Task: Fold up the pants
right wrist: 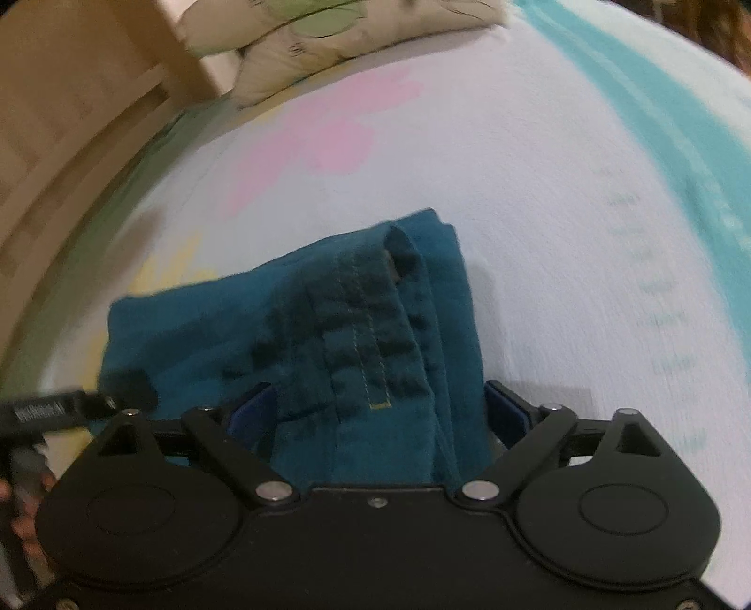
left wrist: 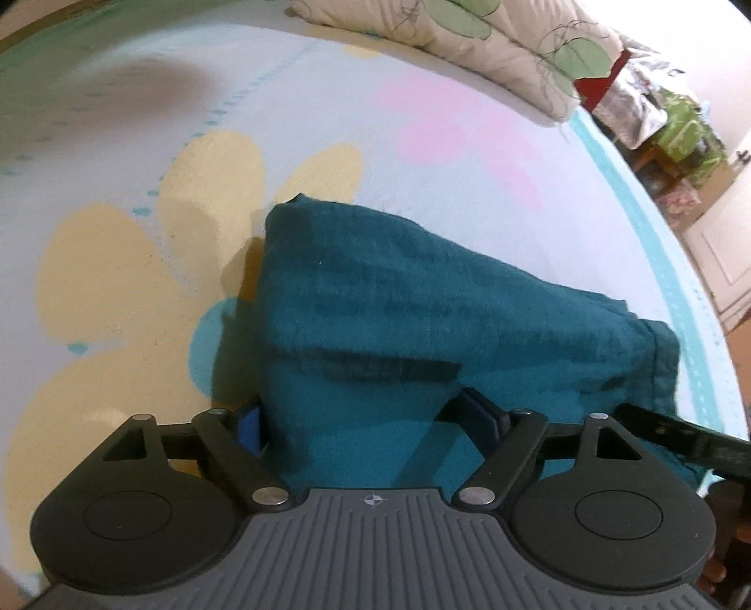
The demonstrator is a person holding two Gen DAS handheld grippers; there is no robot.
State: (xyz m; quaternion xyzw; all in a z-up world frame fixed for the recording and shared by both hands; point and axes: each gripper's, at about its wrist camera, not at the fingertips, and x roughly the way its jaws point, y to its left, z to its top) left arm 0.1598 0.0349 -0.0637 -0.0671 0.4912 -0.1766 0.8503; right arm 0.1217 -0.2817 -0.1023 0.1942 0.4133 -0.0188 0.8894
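Observation:
The teal pants (left wrist: 422, 291) lie folded into a thick bundle on the flowered bedsheet (left wrist: 141, 263). My left gripper (left wrist: 366, 413) stands open over the bundle's near end. Its left blue pad (left wrist: 249, 429) is beside the cloth's edge and its right pad (left wrist: 483, 415) rests above the fabric. In the right wrist view the pants (right wrist: 281, 319) show a stitched seam and a hem. My right gripper (right wrist: 380, 403) is open wide and straddles the near end, with neither pad pressing. A finger of the right gripper (left wrist: 680, 436) shows at the left view's right edge.
Pillows (left wrist: 493, 42) lie at the head of the bed, next to a wooden headboard (right wrist: 70, 117). The sheet's teal border (left wrist: 657, 244) marks the bed's edge, with clutter (left wrist: 666, 126) and a white door beyond it. A hand (right wrist: 28, 516) holds the other gripper's body (right wrist: 61, 408) at the left.

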